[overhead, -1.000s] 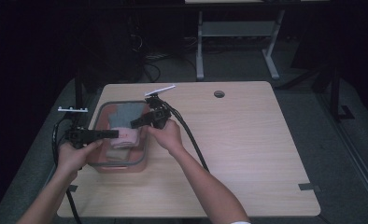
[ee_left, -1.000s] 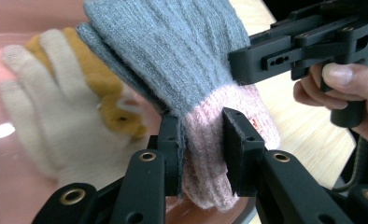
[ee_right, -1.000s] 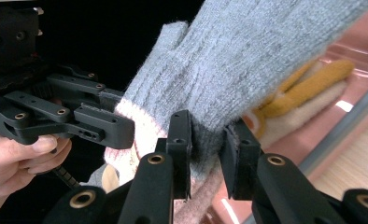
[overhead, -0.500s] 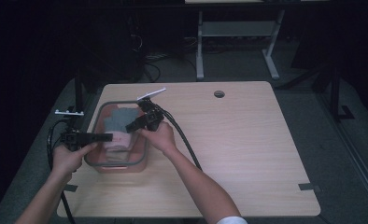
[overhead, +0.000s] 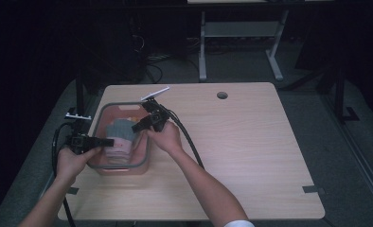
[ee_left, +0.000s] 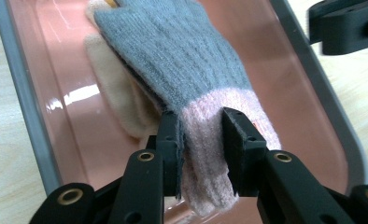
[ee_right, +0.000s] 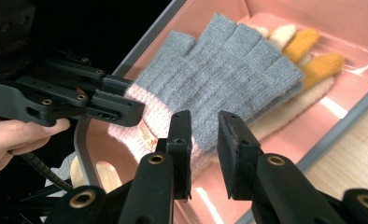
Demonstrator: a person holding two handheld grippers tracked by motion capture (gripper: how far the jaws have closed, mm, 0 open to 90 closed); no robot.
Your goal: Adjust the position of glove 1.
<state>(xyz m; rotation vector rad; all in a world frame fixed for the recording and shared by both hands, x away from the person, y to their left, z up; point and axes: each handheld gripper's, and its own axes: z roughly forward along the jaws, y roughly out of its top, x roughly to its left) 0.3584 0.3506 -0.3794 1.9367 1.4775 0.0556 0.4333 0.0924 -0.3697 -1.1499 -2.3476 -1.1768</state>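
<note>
Glove, grey knit with pink cuff, at centre frame over the pink tray: your left gripper pinches its cuff, seemingly to lift it, while your right gripper hangs parted beside it, holding nothing.

Black hand-held gripper jaws with brass rivets; black cable; white sleeve

Overhead cam; 2 close cams sharing glove
</note>
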